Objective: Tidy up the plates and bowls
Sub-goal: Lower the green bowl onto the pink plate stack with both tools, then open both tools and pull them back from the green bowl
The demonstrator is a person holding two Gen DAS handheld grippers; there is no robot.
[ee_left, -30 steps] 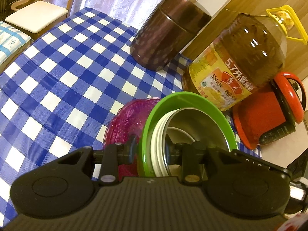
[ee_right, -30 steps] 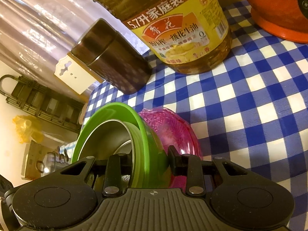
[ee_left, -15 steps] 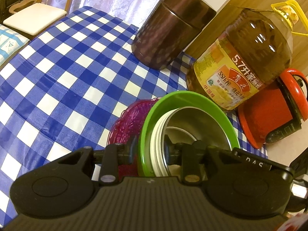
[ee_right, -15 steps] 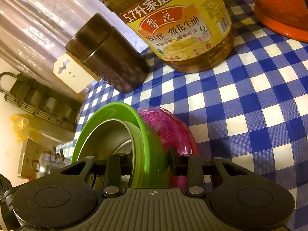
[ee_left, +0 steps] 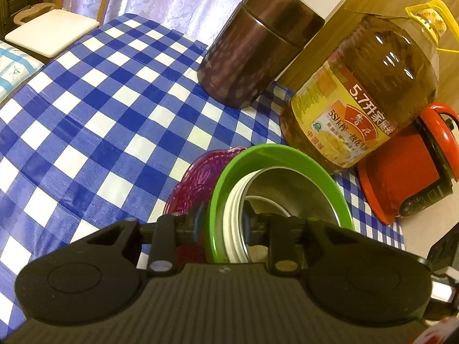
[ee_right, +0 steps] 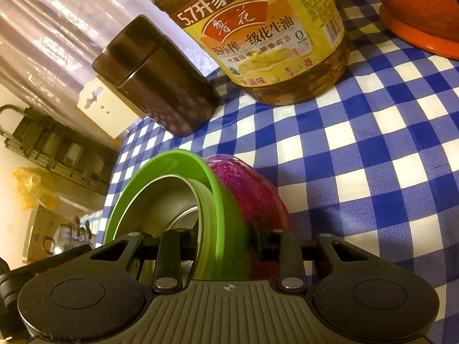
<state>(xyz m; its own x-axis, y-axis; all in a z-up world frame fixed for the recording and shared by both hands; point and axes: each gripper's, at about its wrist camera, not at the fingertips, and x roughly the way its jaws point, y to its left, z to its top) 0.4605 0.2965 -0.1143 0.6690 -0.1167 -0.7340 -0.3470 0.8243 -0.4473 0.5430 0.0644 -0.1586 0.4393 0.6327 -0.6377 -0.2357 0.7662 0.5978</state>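
A nested stack is held between both grippers above the checked table: a pink glass plate (ee_left: pixel 189 183) underneath, a green bowl (ee_left: pixel 275 154), a white bowl rim (ee_left: pixel 232 209) and a steel bowl (ee_left: pixel 287 192) inside. My left gripper (ee_left: pixel 222 226) is shut on one side of the stack's rims. My right gripper (ee_right: pixel 222 238) is shut on the opposite side, where the green bowl (ee_right: pixel 160 169), the steel bowl (ee_right: pixel 163 200) and the pink plate (ee_right: pixel 249 189) show. The stack appears tilted in both views.
A large cooking oil bottle (ee_left: pixel 361 97) stands just behind the stack, a dark brown canister (ee_left: pixel 255 48) to its left and an orange-red cooker (ee_left: pixel 407 169) to its right. The blue-white checked tablecloth (ee_left: pixel 94 109) spreads left. A chair (ee_left: pixel 51 31) stands beyond the table edge.
Both grippers have carried the stack a little toward the oil bottle and canister, which now look larger and closer. The grip on the stack is unchanged.
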